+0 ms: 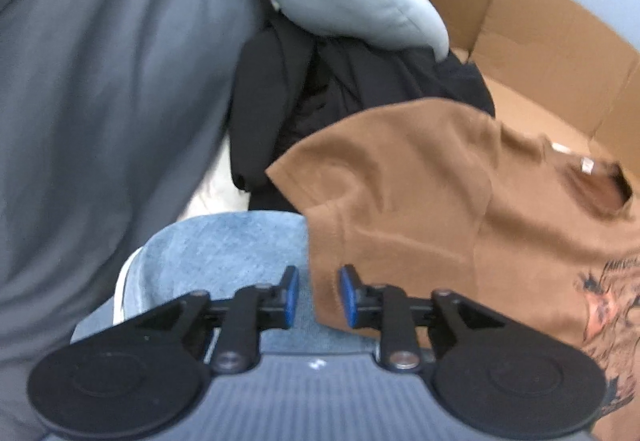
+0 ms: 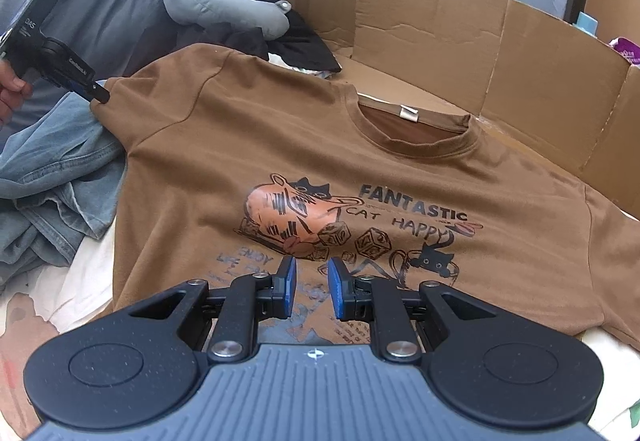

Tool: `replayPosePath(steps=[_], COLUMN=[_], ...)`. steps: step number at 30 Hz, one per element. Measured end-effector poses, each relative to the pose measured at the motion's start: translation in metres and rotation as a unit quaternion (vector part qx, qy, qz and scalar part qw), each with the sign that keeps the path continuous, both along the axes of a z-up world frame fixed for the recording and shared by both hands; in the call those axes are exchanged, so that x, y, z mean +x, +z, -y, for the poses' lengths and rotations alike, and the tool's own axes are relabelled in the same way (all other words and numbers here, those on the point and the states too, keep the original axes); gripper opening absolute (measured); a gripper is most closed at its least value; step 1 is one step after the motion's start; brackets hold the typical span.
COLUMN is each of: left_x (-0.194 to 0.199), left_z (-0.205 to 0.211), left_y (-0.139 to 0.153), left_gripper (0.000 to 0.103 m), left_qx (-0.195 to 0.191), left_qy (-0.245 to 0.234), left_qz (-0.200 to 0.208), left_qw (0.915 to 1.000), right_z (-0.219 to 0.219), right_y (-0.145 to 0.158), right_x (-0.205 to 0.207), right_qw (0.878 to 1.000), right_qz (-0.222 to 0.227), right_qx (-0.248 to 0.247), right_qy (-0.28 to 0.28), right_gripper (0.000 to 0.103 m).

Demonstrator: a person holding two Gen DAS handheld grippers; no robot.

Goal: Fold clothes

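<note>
No fold made yet: your brown T-shirt point(image 2: 320, 145) lies flat mid-frame, left gripper point(image 1: 319, 291) and right gripper point(image 2: 311, 283) both part-open, empty

In my right wrist view the T-shirt point(image 2: 360, 169) lies spread across the middle of the frame, collar toward the top. The jeans point(image 2: 52, 177) sit at its left edge, partly under the sleeve. Behind the shirt, upper left, a pillow point(image 2: 224, 1) rests on dark clothing point(image 2: 296, 45). The cardboard box point(image 2: 500, 53) runs along the upper right.
</note>
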State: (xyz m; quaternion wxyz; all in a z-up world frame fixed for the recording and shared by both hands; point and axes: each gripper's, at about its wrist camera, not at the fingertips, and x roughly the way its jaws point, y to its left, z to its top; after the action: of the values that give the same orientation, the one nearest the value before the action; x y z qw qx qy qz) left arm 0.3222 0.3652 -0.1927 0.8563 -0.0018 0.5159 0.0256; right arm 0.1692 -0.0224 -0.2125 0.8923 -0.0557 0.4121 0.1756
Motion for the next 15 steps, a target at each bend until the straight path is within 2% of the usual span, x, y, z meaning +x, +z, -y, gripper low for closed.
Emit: replayPosePath(steps=[1, 4, 8, 15], left_x=[-0.001, -0.002, -0.006, -0.030], left_z=[0.000, 0.003, 0.012, 0.042], left_y=[0.003, 0.017, 0.041, 0.050], left_gripper=[0.038, 0.037, 0.037, 0.037], left_qx=[0.009, 0.039, 0.049, 0.026], left_qy=[-0.004, -0.014, -0.029, -0.029], left_qz=[0.002, 0.021, 0.058, 0.076], left_qw=[0.9999, 0.9989, 0.9967, 0.9963], right_z=[0.000, 0.003, 0.012, 0.055], right_y=[0.000, -0.001, -0.003, -0.005], right_x=[0.001, 0.003, 0.008, 0.009], right_qw=[1.000, 1.000, 1.000, 0.999], right_qz=[0.001, 0.001, -0.003, -0.028], right_qx=[0.000, -0.002, 0.002, -0.018], right_qy=[0.000, -0.003, -0.023, -0.029], right_gripper=[0.030, 0.033, 0.034, 0.039])
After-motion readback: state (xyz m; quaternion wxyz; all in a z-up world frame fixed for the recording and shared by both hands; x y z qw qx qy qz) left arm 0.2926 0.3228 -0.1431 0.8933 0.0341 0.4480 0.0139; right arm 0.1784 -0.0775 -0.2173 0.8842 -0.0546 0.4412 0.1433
